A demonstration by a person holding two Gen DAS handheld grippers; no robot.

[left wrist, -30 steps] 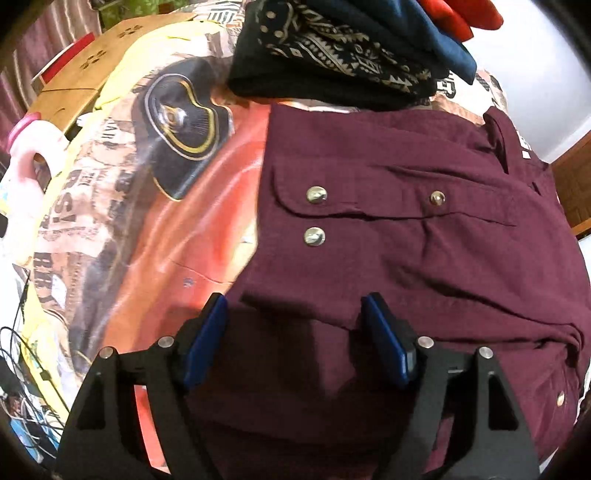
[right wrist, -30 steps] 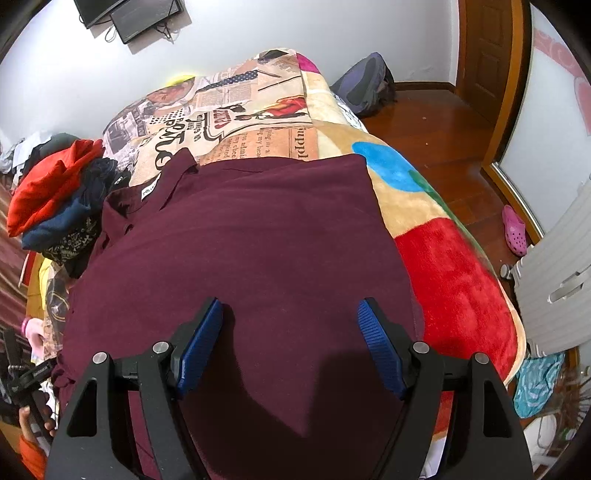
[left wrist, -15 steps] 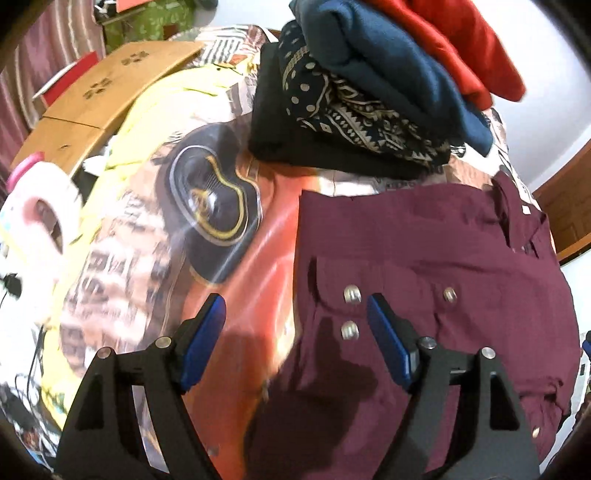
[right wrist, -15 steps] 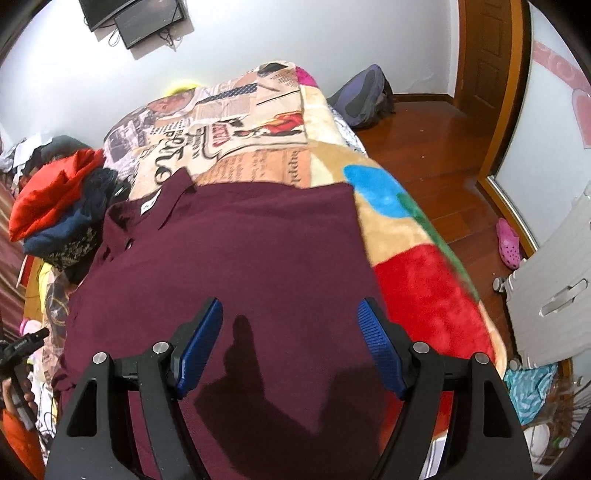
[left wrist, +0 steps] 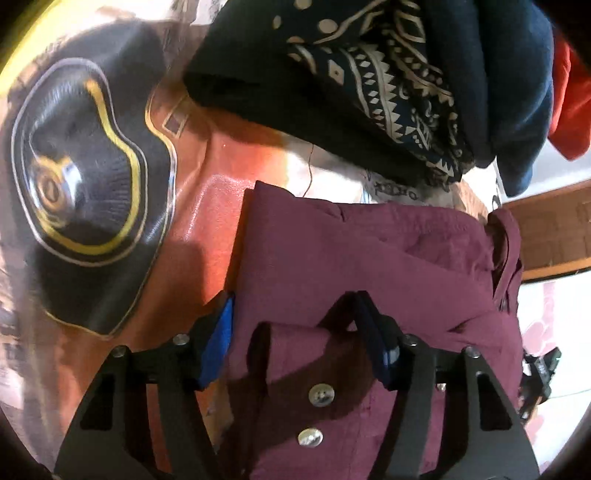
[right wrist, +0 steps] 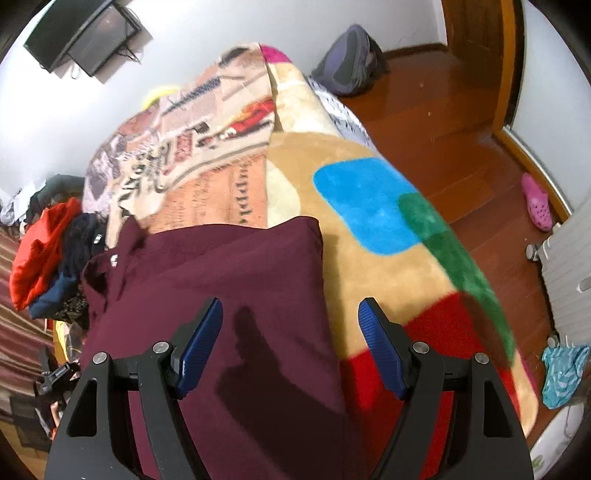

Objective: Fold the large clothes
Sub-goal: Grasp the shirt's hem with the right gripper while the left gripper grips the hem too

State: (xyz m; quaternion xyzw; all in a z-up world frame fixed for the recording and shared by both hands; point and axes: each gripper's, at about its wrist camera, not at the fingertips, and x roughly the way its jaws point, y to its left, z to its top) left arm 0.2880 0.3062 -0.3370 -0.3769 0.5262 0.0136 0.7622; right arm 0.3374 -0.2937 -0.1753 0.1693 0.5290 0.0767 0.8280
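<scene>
The maroon shirt (right wrist: 236, 295) is lying flat on the blanket (right wrist: 369, 258) that is covering the bed, its collar (right wrist: 110, 258) pointing toward the far wall and its long axis running from the collar back toward the grippers. In the left wrist view the shirt (left wrist: 369, 266) is showing a folded-in edge with a flap and two buttons (left wrist: 321, 397).

The left gripper (left wrist: 299, 332) is straddling that near edge: its jaws have just been closing, with the cloth sitting between them, but the pads are not clearly pressing on it. The right gripper (right wrist: 291, 347) is hanging with its fingers wide, straddling the shirt's right edge, one finger over maroon cloth and the other over the blanket's red patch.

A pile of folded clothes (left wrist: 406, 81) is sitting just beyond the shirt, by the collar; the left view is showing its dark patterned piece, navy and red close up, while the right view is showing the pile (right wrist: 44, 258) small at the left edge. Only the right view is taking in the wooden floor (right wrist: 443, 122), a backpack (right wrist: 347, 59), a pink shoe (right wrist: 537, 203) and a wall screen (right wrist: 81, 33).
</scene>
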